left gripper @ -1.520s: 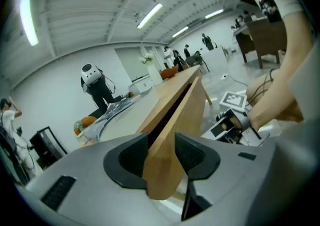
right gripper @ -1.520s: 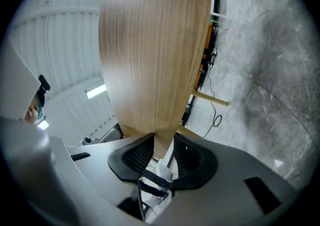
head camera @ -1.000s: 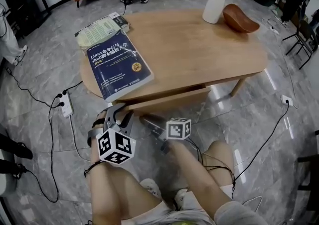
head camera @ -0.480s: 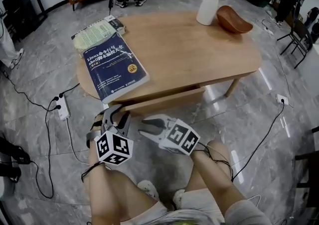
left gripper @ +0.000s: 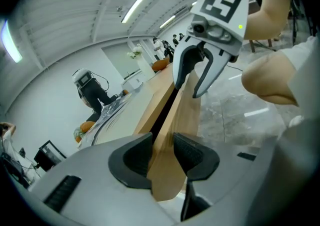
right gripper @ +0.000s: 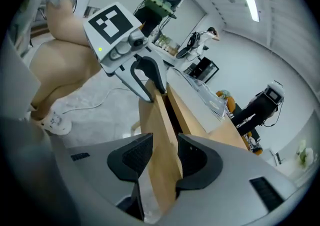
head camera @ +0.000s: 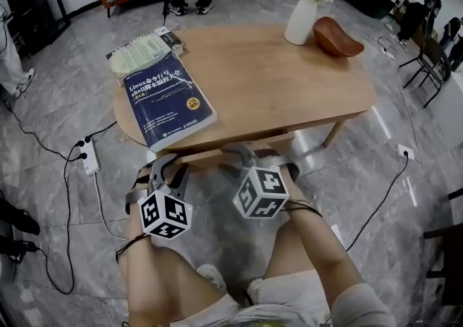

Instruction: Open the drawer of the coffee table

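The wooden coffee table [head camera: 275, 79] has a drawer front [head camera: 207, 157] under its near edge, with a dark gap behind it. In the left gripper view, my left gripper [left gripper: 162, 152] is shut on the left end of that panel [left gripper: 165, 175], a pad on each face. The same gripper [head camera: 165, 168] shows in the head view at the table's near left. My right gripper [right gripper: 165, 157] straddles the panel [right gripper: 162, 170] further right with its jaws standing wide, the wood between the pads. In the head view the right gripper [head camera: 242, 153] sits under its marker cube.
A blue book [head camera: 170, 101], a second book [head camera: 141, 51], a white vase [head camera: 302, 18] and a brown bowl [head camera: 336, 36] lie on the table top. A power strip [head camera: 90, 155] and cables run over the floor at left. The person's knees are just below the grippers.
The right gripper rose from low over the floor, rolled over, and now has the drawer front between its jaws. The left gripper stayed on the panel.
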